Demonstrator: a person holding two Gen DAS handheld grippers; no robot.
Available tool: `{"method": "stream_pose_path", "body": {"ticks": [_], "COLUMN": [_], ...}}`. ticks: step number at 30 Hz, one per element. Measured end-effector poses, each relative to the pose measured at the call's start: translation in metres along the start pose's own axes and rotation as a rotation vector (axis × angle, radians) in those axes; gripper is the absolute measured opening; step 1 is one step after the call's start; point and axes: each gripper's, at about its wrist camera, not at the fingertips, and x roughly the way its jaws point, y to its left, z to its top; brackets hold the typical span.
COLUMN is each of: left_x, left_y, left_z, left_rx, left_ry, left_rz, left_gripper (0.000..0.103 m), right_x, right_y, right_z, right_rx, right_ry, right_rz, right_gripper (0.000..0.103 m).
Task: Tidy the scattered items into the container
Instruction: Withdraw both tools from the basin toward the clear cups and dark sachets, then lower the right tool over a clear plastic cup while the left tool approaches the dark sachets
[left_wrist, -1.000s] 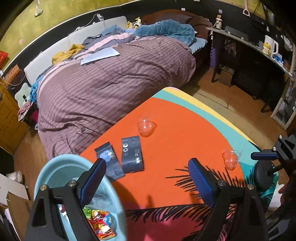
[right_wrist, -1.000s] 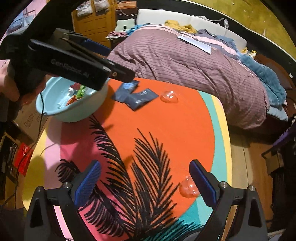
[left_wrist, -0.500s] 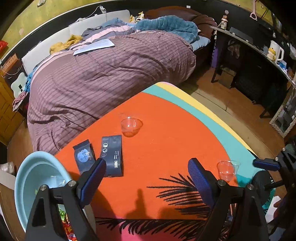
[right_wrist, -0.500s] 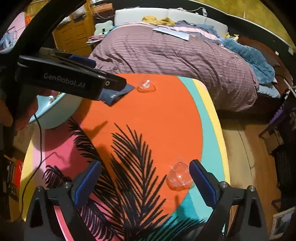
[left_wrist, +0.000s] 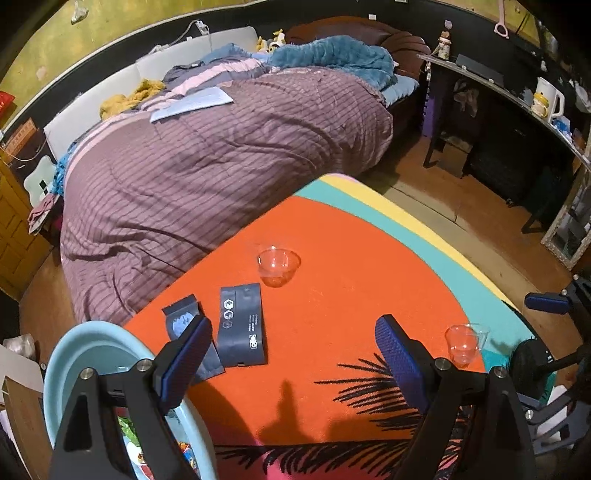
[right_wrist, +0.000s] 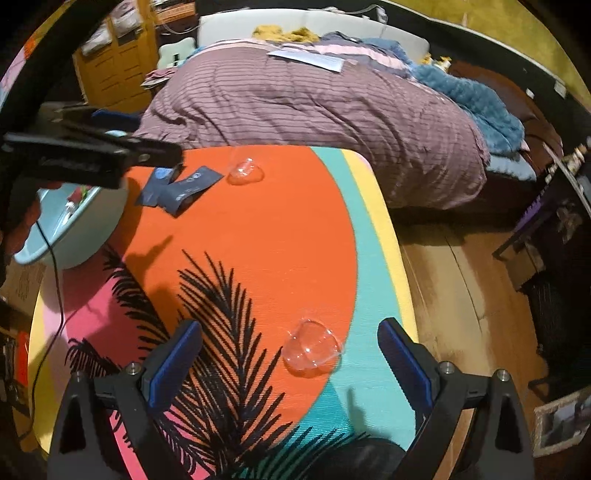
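Two dark packets (left_wrist: 242, 328) lie side by side on the orange palm-print tablecloth (left_wrist: 332, 295), just ahead of my left gripper (left_wrist: 291, 350), which is open and empty; its left finger hides part of the smaller packet. A light blue basin (left_wrist: 88, 354) with colourful wrappers inside sits at the table's near left. One clear plastic cup (left_wrist: 277, 262) stands beyond the packets. A second clear cup (right_wrist: 312, 349) lies on the cloth in the gap between the fingers of my right gripper (right_wrist: 290, 354), which is wide open and not touching it.
A bed with a striped purple quilt (left_wrist: 221, 166) runs along the table's far side. The table's yellow edge (right_wrist: 384, 236) drops to wooden floor on the right. A dark shelf with a white jug (left_wrist: 550, 101) lines the far wall. A cable (right_wrist: 51, 258) hangs beside the basin.
The right gripper has slid sideways and rolled, so the near cup, earlier by its right finger, now lies between the fingers. The left gripper has drifted slightly lower over the packets.
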Motion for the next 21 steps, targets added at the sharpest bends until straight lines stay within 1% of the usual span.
{"method": "stream_pose_path", "body": {"ticks": [3,5,6,10,15,21], "left_x": [0.011,0.019,0.023,0.04,0.062,0.083], "left_y": [0.003,0.009,0.013,0.022,0.017,0.024], "left_z": [-0.001,0.002,0.003,0.005,0.002,0.003], "left_rx": [0.003,-0.013,-0.026,-0.078,-0.117,-0.14], "left_ry": [0.037,0.055,0.064,0.089,0.108,0.138], "left_rz": [-0.022,-0.035,-0.029,0.027,0.101,0.139], "left_gripper": [0.093,0.093,0.093,0.093,0.093,0.093], "right_x": [0.013,0.023,0.027,0.04,0.054,0.066], "right_y": [-0.004,-0.007,-0.011,-0.017,-0.022,-0.028], "right_z": [-0.009,-0.015,-0.018,-0.025,-0.027,-0.029], "right_rx": [0.044,0.075,0.097,0.155,0.182,0.197], "right_ry": [0.029,0.047,0.052,0.073,0.085,0.103], "right_rz": [0.016,0.013,0.011,0.006,-0.028,-0.032], "right_gripper": [0.098,0.098,0.098,0.098,0.098,0.098]}}
